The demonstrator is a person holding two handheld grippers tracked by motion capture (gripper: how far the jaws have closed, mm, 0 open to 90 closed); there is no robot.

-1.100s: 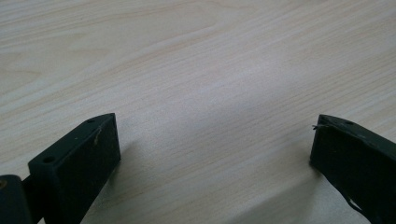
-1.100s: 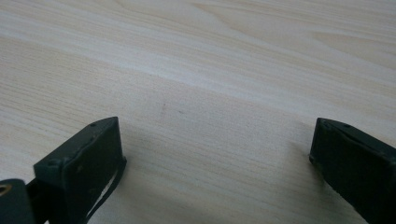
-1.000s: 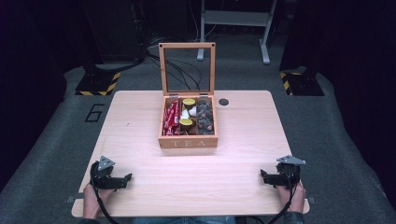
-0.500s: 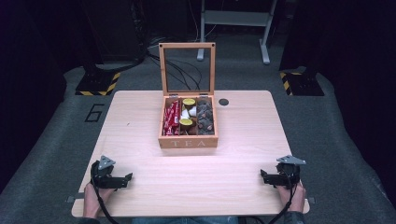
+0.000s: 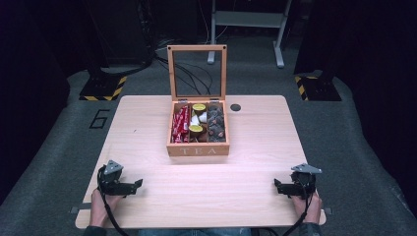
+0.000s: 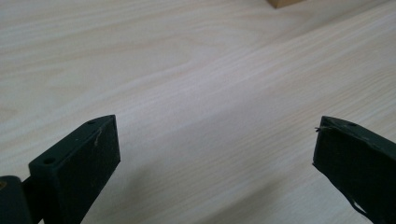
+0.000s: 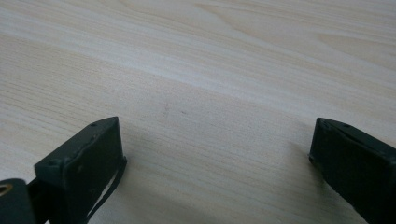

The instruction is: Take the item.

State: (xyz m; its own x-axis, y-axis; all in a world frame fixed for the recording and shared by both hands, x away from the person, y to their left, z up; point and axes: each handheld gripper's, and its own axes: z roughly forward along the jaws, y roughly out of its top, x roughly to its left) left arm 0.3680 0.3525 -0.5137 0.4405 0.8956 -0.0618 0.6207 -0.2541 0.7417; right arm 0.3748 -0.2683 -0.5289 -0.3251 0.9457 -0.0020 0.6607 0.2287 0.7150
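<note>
The wooden tea box [image 5: 198, 129] stands at the middle of the table [image 5: 255, 187], a little toward the far side, its glass-paned lid [image 5: 197, 72] raised upright at the far edge and its front wall lettered TEA facing the person. Inside, three compartments run side by side: red packets [image 5: 181, 120] in the left one, yellow-topped capsules [image 5: 197, 118] in the middle, dark wrapped pieces [image 5: 216, 123] in the right. From the box outward, both tools lie well apart from it, down at the near edge. The left gripper [image 5: 137, 183] rests near the near-left corner, the right gripper [image 5: 276, 185] near the near-right corner, each pointing inward across the table toward the other. The box therefore lies far and inward of both, roughly midway between them, so neither hand looks clearly nearer. In both gripper views the jaws stand spread wide over bare wood, holding nothing. A small dark round spot [image 5: 235, 107] sits just right of the box's far corner.
</note>
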